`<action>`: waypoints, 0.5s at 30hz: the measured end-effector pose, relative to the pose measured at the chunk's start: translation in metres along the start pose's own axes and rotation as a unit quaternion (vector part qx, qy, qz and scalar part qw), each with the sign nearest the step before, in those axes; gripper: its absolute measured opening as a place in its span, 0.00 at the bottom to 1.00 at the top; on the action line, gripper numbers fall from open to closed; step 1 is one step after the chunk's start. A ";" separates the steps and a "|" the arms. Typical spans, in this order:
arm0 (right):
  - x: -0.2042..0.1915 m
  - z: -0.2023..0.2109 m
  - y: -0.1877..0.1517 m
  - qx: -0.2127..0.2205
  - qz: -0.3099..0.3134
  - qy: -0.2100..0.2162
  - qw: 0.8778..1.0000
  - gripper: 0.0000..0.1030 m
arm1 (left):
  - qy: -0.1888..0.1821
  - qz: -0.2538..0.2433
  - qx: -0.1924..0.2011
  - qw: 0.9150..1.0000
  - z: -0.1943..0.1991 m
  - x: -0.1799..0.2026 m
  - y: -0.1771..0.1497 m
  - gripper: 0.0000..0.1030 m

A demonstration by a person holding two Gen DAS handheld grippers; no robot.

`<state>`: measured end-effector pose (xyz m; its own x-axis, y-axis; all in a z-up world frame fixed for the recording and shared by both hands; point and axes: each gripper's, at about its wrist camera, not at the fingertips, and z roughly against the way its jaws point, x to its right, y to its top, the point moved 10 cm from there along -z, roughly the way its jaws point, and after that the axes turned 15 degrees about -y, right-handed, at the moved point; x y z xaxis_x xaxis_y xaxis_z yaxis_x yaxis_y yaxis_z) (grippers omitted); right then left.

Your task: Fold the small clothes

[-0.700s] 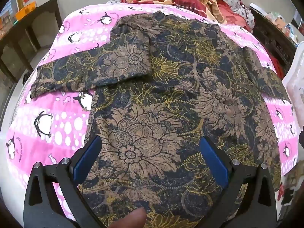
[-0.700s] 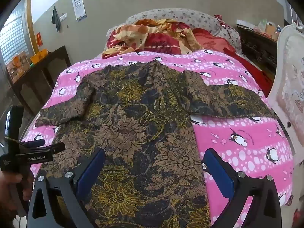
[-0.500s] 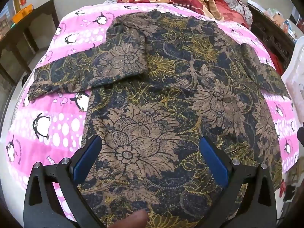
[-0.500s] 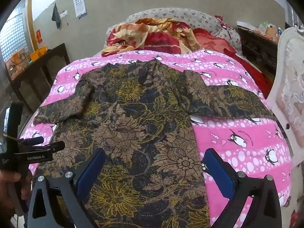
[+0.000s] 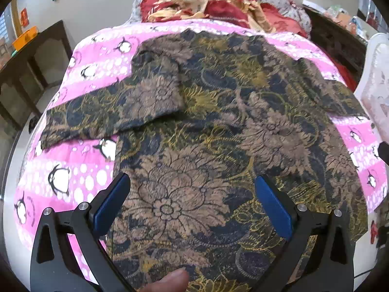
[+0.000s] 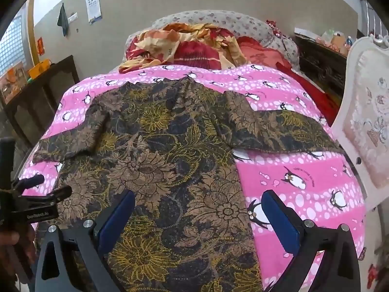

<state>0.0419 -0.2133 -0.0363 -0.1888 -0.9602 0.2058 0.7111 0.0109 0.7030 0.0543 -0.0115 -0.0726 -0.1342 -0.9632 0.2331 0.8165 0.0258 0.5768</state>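
My right claw (image 6: pixel 198 215) hangs wide open over the floral shirt (image 6: pixel 165 150), spread flat on the pink penguin blanket (image 6: pixel 299 170); left claw (image 6: pixel 31 202) at frame's left edge.

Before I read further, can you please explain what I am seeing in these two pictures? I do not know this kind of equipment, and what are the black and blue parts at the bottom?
There is no robot here. A person holds one hand tool in each hand, and each tool has a camera looking forward along its two fingers. The black arms with blue pads are those fingers.

One picture is from the left claw, the other from the right claw. Both claws are wide open and hold nothing.

Below them a dark flowered shirt lies spread flat, sleeves out, on a pink penguin blanket over a bed. The right view also shows the left tool at its left edge.
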 end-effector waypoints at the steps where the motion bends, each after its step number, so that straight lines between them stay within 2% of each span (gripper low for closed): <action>1: 0.000 0.002 0.002 0.005 -0.001 -0.003 1.000 1.00 | -0.009 -0.004 0.006 1.000 0.001 0.004 0.002 1.00; 3: 0.001 0.005 0.006 0.019 -0.003 -0.017 1.000 1.00 | -0.029 -0.013 0.004 0.999 0.001 0.009 0.003 1.00; 5: 0.004 0.010 0.010 0.035 -0.003 -0.036 0.999 1.00 | -0.019 -0.029 -0.010 0.999 0.000 0.013 0.001 1.00; 6: 0.002 0.011 0.012 0.039 -0.005 -0.029 0.999 1.00 | -0.014 -0.035 -0.013 0.999 0.000 0.015 0.000 1.00; 9: 0.000 0.007 0.011 0.031 -0.027 0.004 0.999 1.00 | -0.022 -0.031 -0.020 0.999 -0.003 0.018 -0.004 1.00; 12: 0.000 -0.009 0.002 -0.009 -0.032 -0.004 0.999 1.00 | -0.027 -0.031 -0.020 0.999 -0.004 0.018 -0.007 1.00; 14: 0.004 -0.013 -0.003 -0.012 -0.027 -0.025 0.999 1.00 | -0.019 -0.033 -0.017 0.999 -0.003 0.017 -0.008 1.00; 15: 0.006 -0.014 -0.004 -0.013 -0.026 -0.032 0.999 1.00 | -0.028 -0.030 -0.018 0.999 -0.003 0.018 -0.010 1.00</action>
<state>0.0476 -0.2233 -0.0474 -0.2673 -0.9397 0.2133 0.7163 -0.0458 0.6963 0.0457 -0.0296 -0.0769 -0.2138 -0.9463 0.2424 0.8257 -0.0425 0.5625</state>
